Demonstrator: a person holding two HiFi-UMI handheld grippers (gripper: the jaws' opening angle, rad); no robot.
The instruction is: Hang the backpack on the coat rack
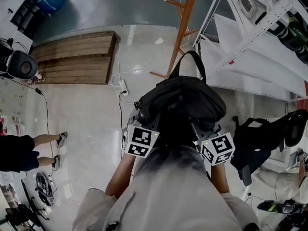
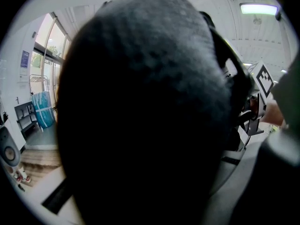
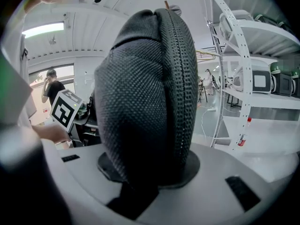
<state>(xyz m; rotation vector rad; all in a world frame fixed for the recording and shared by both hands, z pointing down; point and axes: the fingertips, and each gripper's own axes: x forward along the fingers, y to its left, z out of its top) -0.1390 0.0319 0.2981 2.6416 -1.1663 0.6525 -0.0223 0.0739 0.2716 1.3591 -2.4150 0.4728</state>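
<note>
A black backpack (image 1: 180,102) hangs between my two grippers in the head view, its top handle loop (image 1: 191,64) standing up toward the wooden coat rack (image 1: 185,18). The rack's orange pole and pegs rise just beyond the bag. My left gripper (image 1: 143,119) grips the bag's left side and my right gripper (image 1: 206,128) its right side, fingertips buried in the fabric. The left gripper view is almost filled by the dark backpack (image 2: 145,116), hiding the jaws. In the right gripper view a fold of backpack (image 3: 145,107) mesh is pinched between the jaws.
A low wooden platform (image 1: 77,57) lies on the floor at left, with a power strip (image 1: 124,86) and cable beside the rack's base. White shelving (image 1: 260,28) stands at right, another black bag (image 1: 269,134) below it. A person's legs (image 1: 48,148) show at far left.
</note>
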